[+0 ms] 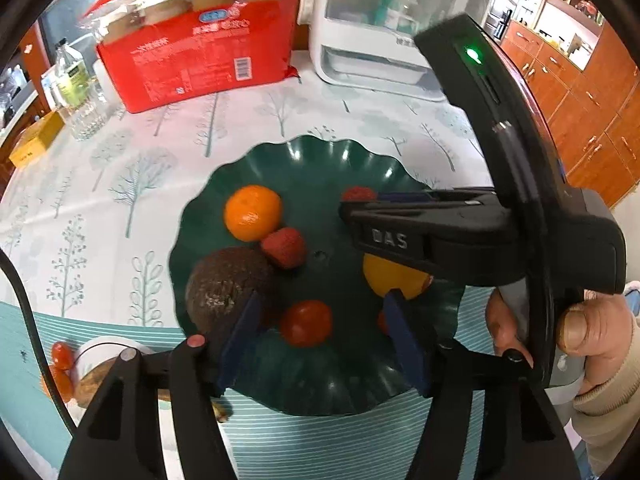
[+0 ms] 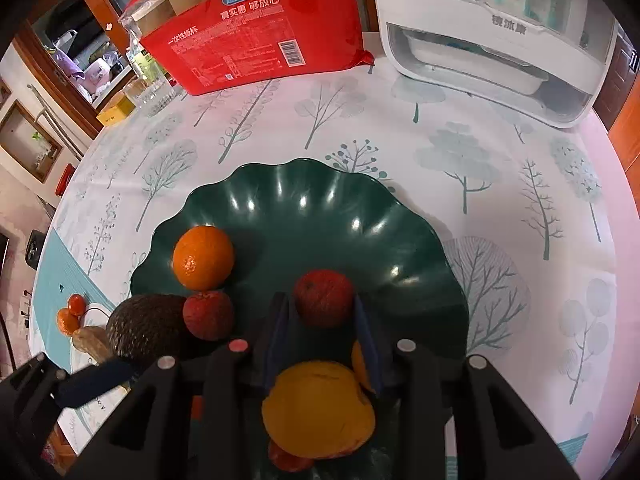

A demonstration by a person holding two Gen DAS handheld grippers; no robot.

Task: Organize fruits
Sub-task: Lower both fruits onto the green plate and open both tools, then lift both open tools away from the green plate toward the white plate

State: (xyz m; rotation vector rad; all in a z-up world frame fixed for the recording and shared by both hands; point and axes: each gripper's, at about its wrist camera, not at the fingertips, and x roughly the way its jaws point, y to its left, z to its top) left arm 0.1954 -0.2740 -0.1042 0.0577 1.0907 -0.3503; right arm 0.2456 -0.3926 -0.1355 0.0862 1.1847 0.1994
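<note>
Both grippers pitch steeply down over the dark green scalloped plate, which sits near the near edge of the table's tree-print cloth.

My right gripper has its blue pads either side of a red lychee at the plate's centre. The pads stand narrow, at the fruit's flanks; I cannot tell if they press on it. From the left wrist view, a bare hand wraps the right gripper's handle, thumb forward.

My left gripper stands half open over the plate's near rim, nothing between its pads. A cherry tomato lies on the plate between them, untouched. The left pad overlaps the avocado at the plate's left rim; contact unclear.

Also on the plate: a mandarin at the left, a second lychee touching it and the avocado, a yellow-orange fruit nearest the right wrist camera.
</note>
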